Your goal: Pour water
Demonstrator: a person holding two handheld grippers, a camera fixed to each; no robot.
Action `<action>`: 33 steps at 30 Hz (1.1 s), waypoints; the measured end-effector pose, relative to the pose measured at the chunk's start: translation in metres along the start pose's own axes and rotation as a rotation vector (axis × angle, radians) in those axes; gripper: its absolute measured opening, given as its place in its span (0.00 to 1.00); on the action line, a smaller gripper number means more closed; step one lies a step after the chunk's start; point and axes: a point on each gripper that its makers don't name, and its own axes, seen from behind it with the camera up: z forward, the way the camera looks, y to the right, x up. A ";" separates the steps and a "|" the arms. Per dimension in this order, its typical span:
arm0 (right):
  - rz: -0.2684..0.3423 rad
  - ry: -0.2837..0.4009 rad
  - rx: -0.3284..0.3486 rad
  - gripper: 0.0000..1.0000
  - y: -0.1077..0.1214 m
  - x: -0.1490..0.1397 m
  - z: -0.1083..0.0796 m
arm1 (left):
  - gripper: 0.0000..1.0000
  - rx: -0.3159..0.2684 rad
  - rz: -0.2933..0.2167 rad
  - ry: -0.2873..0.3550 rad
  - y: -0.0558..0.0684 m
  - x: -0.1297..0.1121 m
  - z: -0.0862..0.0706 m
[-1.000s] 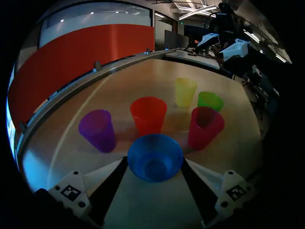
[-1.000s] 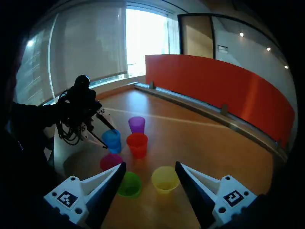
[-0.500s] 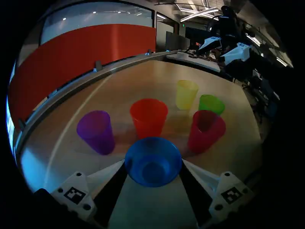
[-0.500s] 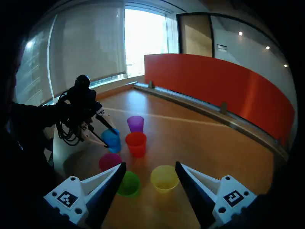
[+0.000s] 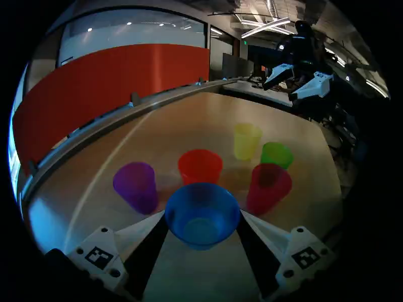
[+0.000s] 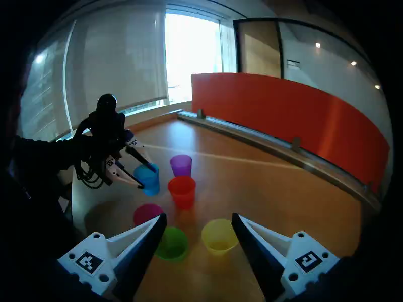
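The left gripper (image 5: 202, 214) pinches a translucent blue plastic cup (image 5: 202, 224) between both fingers, near the red plastic cup (image 5: 200, 166), while the right gripper (image 6: 198, 217), jaws spread, faces a yellow plastic cup (image 6: 219, 236) and a green plastic cup (image 6: 172, 243).

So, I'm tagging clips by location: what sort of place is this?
Probably an office meeting room: a large wooden table with a red divider panel along its edge, a roller blind beside a bright window, and strip lights above desks beyond.
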 end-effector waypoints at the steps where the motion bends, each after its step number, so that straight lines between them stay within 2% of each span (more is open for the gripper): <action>1: -0.001 0.000 0.000 1.00 -0.001 0.000 0.000 | 0.87 0.005 0.002 0.010 -0.001 0.004 -0.002; 14: -0.022 -0.010 0.008 1.00 -0.012 -0.006 -0.002 | 0.87 0.075 0.032 0.133 -0.005 0.054 -0.031; 17: -0.027 -0.017 0.014 1.00 -0.014 -0.009 -0.001 | 0.87 0.080 0.025 0.158 -0.005 0.065 -0.037; 33: -0.056 -0.095 0.048 1.00 -0.027 -0.040 0.019 | 0.87 0.129 0.018 0.280 -0.015 0.108 -0.071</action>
